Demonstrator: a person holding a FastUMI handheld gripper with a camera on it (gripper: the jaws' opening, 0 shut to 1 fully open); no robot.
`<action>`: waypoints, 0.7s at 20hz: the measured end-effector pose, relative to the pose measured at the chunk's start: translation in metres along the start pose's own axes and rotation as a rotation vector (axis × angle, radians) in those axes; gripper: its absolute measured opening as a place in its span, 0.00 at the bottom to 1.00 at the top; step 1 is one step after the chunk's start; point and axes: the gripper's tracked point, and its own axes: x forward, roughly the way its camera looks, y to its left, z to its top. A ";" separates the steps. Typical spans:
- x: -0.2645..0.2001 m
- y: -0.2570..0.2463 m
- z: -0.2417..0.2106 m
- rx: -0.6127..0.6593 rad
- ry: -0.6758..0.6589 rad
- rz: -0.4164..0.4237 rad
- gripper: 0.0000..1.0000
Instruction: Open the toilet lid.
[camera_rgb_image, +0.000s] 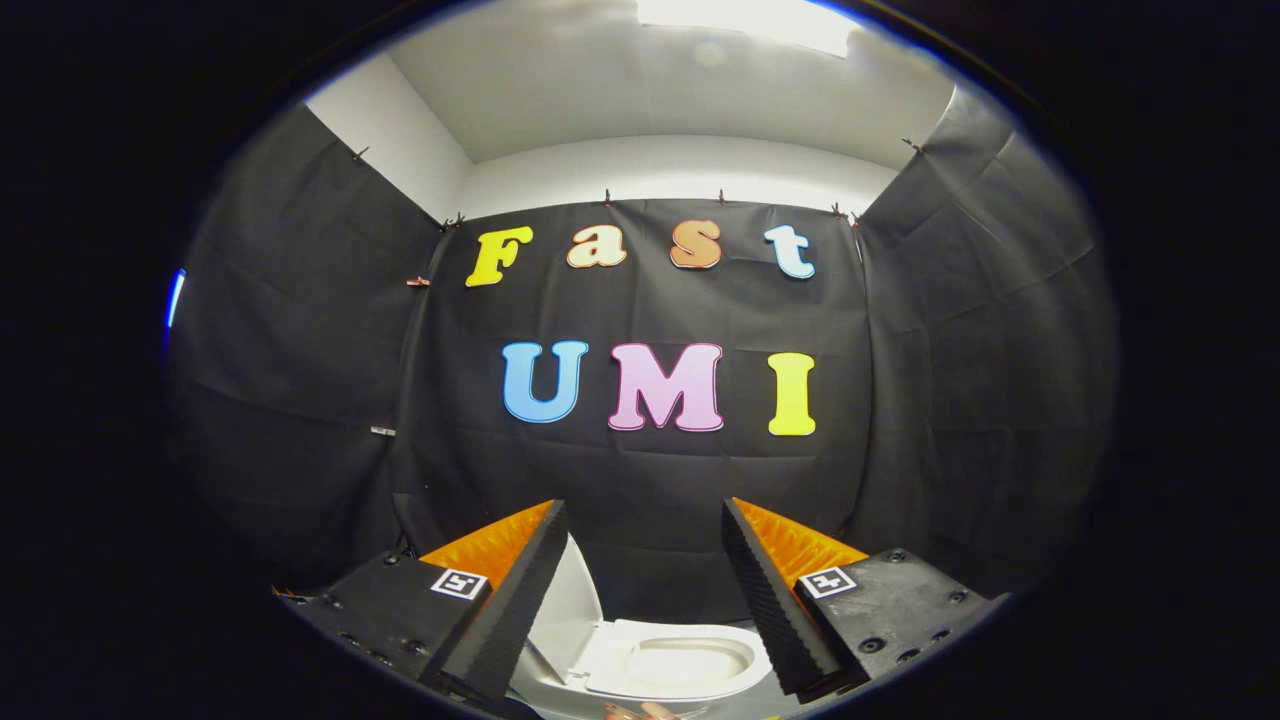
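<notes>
A white toilet (690, 662) sits low down between my two fingers, well below their tips. Its lid (572, 600) stands raised, leaning back on the left side right beside my left finger, which hides part of it. The seat ring (615, 668) lies flat around the open bowl. My gripper (644, 505) is open, its black ridged pads (775, 600) set wide apart with orange backs. Nothing is between the fingers and neither touches the toilet.
Black cloth walls (300, 380) close the booth on three sides, the back one just behind the toilet. A white ceiling with a bright light panel (745, 20) is overhead.
</notes>
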 end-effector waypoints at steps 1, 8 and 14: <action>0.000 0.000 0.000 -0.001 0.000 0.000 0.97; -0.001 0.004 0.000 -0.006 0.001 0.005 0.97; -0.002 0.002 -0.001 -0.001 0.003 0.002 0.97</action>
